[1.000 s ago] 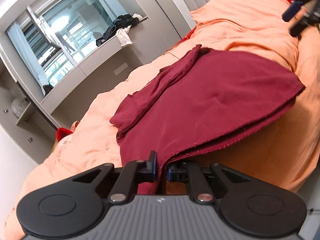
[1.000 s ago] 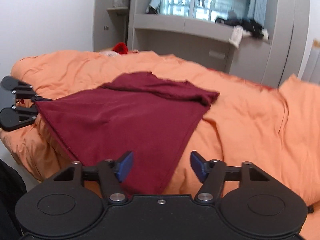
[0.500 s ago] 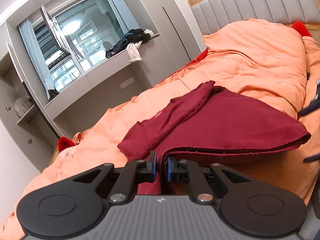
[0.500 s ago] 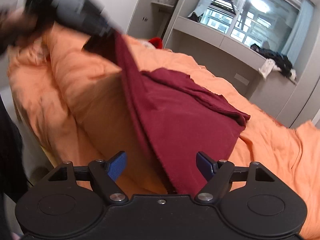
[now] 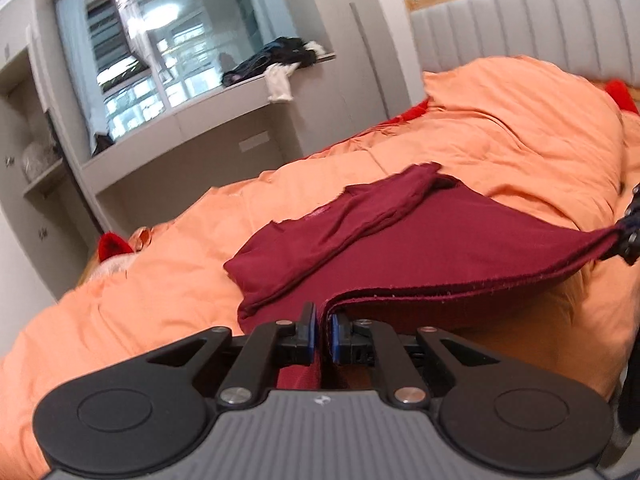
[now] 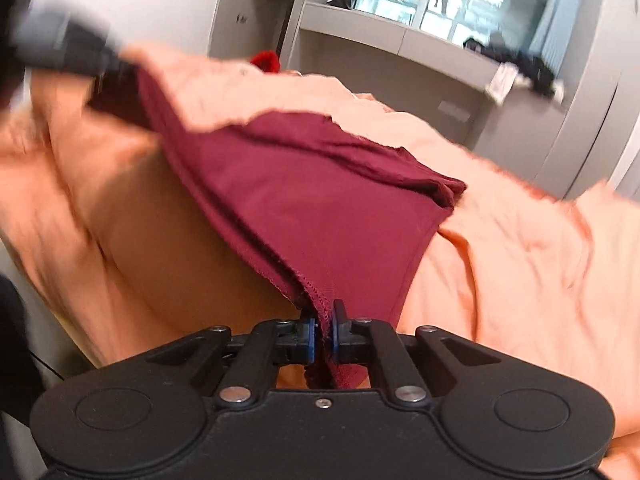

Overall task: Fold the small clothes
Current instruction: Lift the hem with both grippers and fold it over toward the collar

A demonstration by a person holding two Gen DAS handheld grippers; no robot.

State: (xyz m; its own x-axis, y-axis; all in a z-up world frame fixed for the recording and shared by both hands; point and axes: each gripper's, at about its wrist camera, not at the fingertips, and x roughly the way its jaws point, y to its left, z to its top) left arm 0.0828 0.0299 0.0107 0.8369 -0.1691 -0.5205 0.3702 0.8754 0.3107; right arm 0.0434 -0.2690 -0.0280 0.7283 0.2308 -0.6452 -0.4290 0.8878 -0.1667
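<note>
A dark red garment point(image 5: 420, 236) lies on the orange duvet point(image 5: 520, 128), its far part folded over. My left gripper point(image 5: 322, 334) is shut on one near hem corner. My right gripper point(image 6: 323, 334) is shut on the other hem corner of the garment point(image 6: 320, 200). The hem is lifted off the bed and stretched between the two. The right gripper shows at the right edge of the left wrist view point(image 5: 630, 236). The left gripper shows blurred at the upper left of the right wrist view point(image 6: 72, 54).
The orange duvet point(image 6: 520, 248) covers the bed, with a grey padded headboard point(image 5: 520, 24) behind. A grey window ledge point(image 5: 224, 92) holds dark and white clothes point(image 5: 280, 60). A red item point(image 5: 112, 246) lies at the bed's far corner.
My right gripper has closed on the garment's hem corner; it was open before. Both grippers have lifted the hem edge off the bed. The left stayed shut on its corner.
</note>
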